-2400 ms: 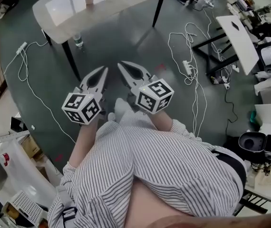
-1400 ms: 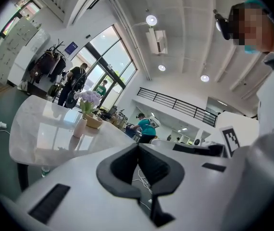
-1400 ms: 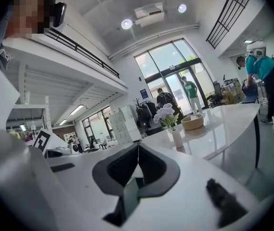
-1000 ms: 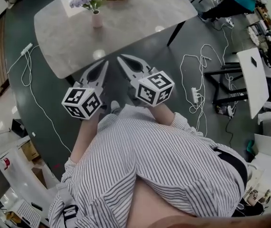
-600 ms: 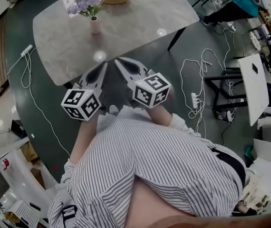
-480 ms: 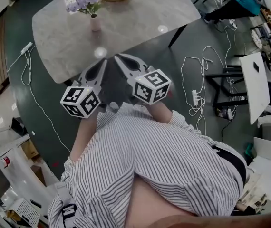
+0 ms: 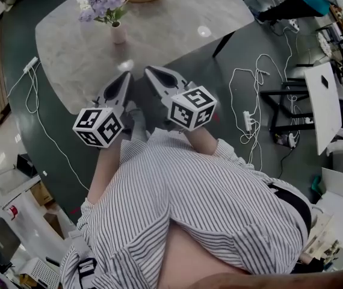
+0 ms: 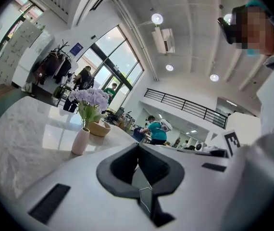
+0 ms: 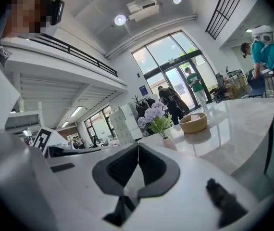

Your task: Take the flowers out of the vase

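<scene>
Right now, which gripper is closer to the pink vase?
Left. In the head view the left gripper is almost straight below the vase; the right gripper is beside it, farther to the right.

a dark green floor (image 7: 15,41) with white cables (image 7: 253,110) lies around a pale marble tabletop (image 7: 177,17). a white desk (image 7: 322,95) stands at the right. tall windows (image 8: 120,61), round ceiling lights (image 8: 157,18) and a balcony rail (image 8: 185,104) show behind.

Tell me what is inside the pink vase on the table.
A bunch of pale purple flowers with green leaves stands in the vase, rising out of its narrow neck. The opaque wall hides the lower stems, and whether there is water inside cannot be seen.
</scene>
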`<move>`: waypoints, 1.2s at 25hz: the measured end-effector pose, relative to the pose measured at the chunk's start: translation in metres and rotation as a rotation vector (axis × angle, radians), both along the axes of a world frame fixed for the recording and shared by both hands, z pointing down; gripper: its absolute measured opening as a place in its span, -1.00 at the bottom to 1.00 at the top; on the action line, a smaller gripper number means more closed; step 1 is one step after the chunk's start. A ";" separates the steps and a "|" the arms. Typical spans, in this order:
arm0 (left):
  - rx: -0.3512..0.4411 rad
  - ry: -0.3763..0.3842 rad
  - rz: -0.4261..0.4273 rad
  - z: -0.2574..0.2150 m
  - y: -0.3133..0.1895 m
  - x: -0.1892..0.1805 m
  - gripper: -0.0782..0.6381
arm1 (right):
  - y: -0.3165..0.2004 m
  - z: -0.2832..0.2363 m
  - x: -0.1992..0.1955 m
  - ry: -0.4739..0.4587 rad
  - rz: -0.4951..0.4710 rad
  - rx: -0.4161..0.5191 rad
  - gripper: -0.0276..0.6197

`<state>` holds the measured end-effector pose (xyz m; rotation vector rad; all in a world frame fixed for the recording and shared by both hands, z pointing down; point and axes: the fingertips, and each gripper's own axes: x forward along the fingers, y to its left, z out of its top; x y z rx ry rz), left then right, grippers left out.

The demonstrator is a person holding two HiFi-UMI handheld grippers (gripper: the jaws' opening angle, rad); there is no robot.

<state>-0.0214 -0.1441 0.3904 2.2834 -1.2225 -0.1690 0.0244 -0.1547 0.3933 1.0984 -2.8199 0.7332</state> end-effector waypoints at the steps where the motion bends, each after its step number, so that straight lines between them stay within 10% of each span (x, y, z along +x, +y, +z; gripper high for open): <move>1: 0.002 0.001 0.002 0.000 -0.006 -0.001 -0.75 | -0.006 0.001 -0.001 0.003 0.000 -0.002 -0.87; 30: -0.042 -0.016 0.178 0.015 -0.183 -0.041 -0.75 | -0.184 0.017 -0.058 0.018 0.118 -0.052 -0.87</move>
